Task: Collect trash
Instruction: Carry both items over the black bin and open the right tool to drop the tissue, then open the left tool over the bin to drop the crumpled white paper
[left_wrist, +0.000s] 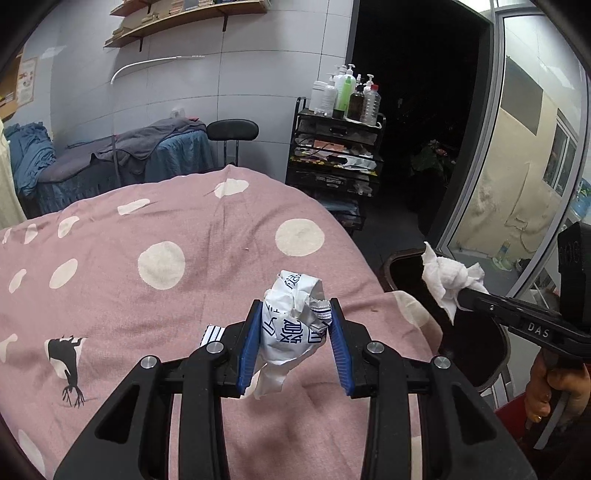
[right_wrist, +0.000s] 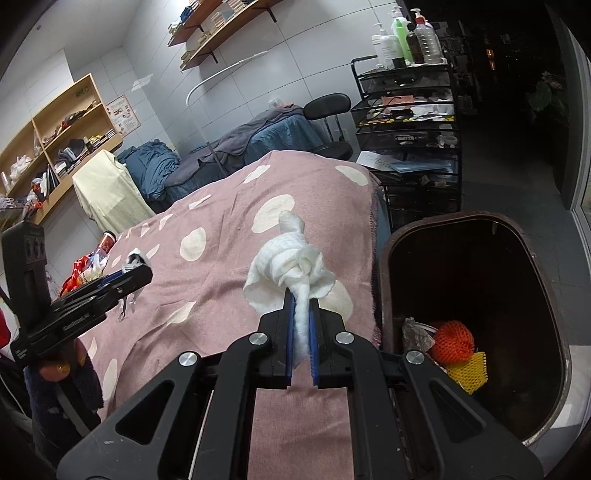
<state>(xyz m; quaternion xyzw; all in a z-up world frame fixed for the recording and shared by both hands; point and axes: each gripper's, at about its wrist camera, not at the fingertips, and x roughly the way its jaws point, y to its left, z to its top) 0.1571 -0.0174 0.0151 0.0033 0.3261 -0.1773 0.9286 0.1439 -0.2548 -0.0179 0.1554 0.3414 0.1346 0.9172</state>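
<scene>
Now your left gripper (left_wrist: 293, 321) is closed on a crumpled printed wrapper (left_wrist: 291, 317), above the pink dotted blanket (left_wrist: 147, 229). Your right gripper (right_wrist: 302, 317) pinches a twisted white tissue (right_wrist: 291, 266), near the blanket's right edge. Just to the right of that edge stands the dark trash bin (right_wrist: 388, 266), its mouth open, with orange and yellow net pieces (right_wrist: 456, 349) inside. Beyond the bin, the black rack (right_wrist: 410, 122) stands near the far right corner of the bed.
</scene>
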